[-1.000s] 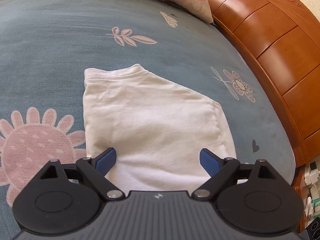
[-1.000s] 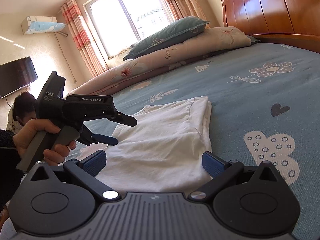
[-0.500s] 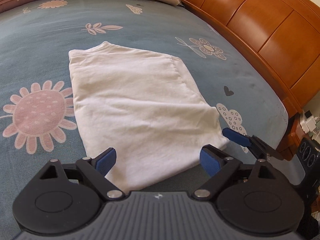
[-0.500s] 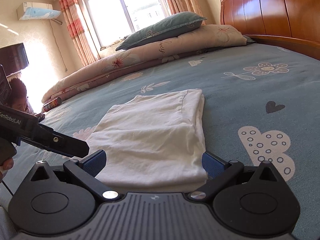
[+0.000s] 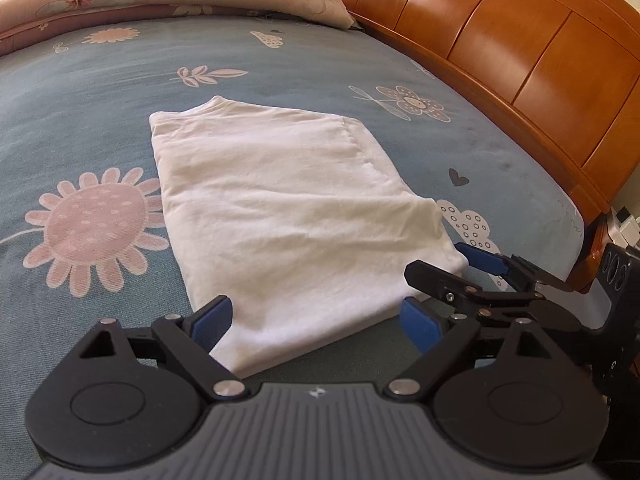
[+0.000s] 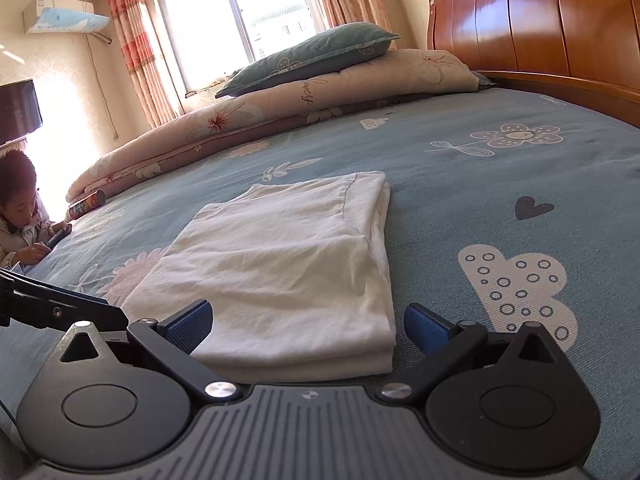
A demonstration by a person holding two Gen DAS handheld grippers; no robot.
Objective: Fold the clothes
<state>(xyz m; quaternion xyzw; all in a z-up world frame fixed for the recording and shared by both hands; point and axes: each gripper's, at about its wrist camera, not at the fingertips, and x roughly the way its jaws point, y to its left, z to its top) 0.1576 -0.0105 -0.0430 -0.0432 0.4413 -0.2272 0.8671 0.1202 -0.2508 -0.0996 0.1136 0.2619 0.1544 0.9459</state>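
Observation:
A white garment [image 5: 280,208], folded into a flat rectangle of several layers, lies on the blue flowered bedsheet [image 5: 100,92]. My left gripper [image 5: 316,322] stands open at the garment's near edge, with the cloth's corner between the blue pads and neither pad pressing it. My right gripper [image 5: 452,268] reaches in from the right toward the near right corner, jaws apart. In the right wrist view the right gripper [image 6: 310,326] is open in front of the garment [image 6: 288,264]. One black finger [image 6: 60,308] of the left gripper shows at the left.
A wooden headboard [image 5: 520,60] runs along the bed's right side. A rolled quilt [image 6: 280,96] with a teal pillow [image 6: 312,56] lies along the far side. A can [image 6: 86,204] rests by the quilt's end, and a person [image 6: 20,208] sits at the bed's left edge.
The left gripper has drawn back from over the garment to its near edge. The right gripper has come into the left wrist view. Both grippers stay open.

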